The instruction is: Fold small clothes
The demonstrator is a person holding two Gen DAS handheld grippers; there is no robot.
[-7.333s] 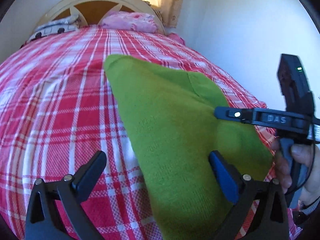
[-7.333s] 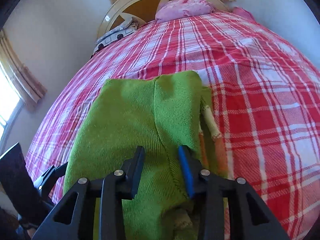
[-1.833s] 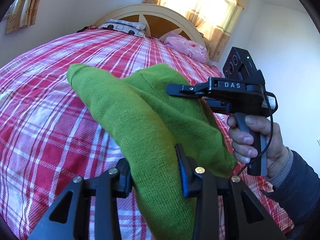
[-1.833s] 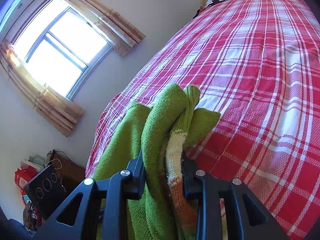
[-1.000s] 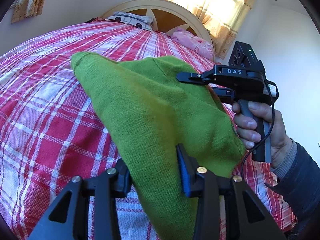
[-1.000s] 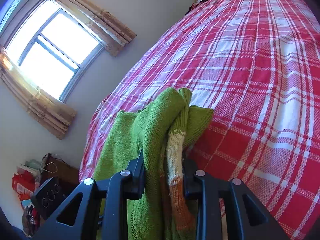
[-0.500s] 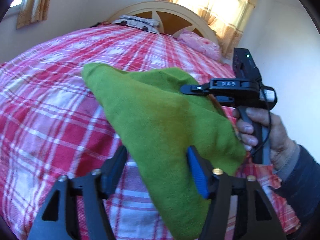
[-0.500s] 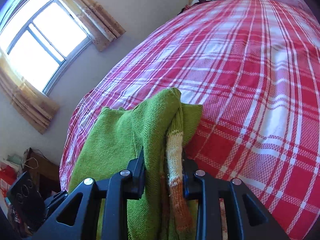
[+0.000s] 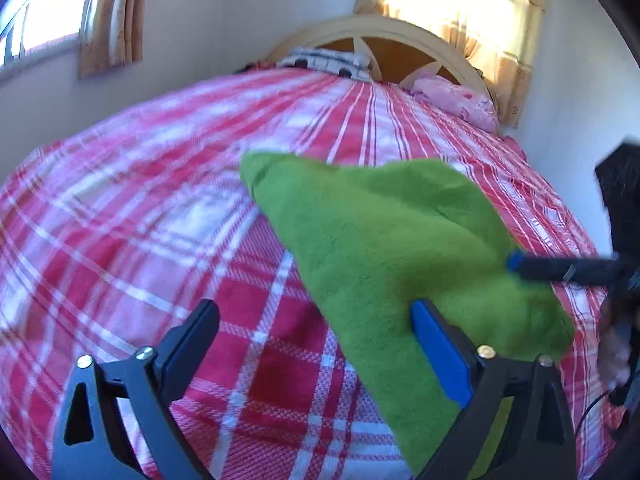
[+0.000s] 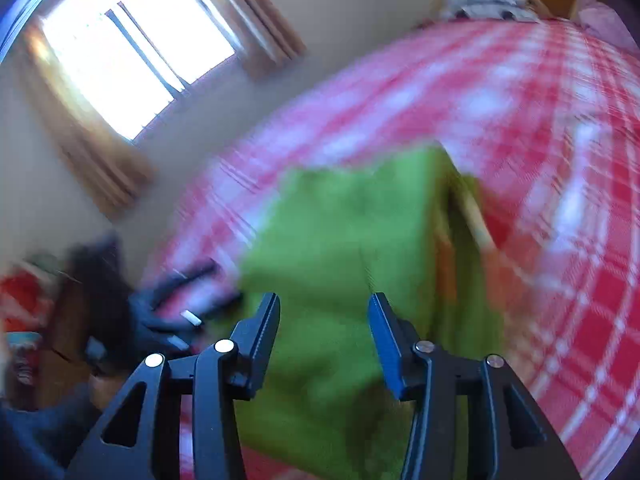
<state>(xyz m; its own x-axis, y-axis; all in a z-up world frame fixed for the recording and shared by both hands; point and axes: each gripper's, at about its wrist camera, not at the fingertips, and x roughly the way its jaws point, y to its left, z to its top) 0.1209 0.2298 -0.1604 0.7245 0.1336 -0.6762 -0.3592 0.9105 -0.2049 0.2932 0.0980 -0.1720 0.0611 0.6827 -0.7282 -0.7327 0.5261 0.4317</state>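
Green knit garment (image 9: 384, 240) folded on plaid bedspread (image 9: 160, 220).

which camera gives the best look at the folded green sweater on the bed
The left wrist view: the green sweater lies nearly whole and fairly sharp on the plaid bedspread. The right wrist view shows it smeared by motion blur, though only there does an orange and cream trim show at its right edge.

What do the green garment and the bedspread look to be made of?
Green garment: looks like soft matte knit, maybe wool or acrylic; fuzzy surface, though blur hides the stitches. Bedspread: looks like woven cloth, probably cotton; red-and-white plaid with visible weave grain.
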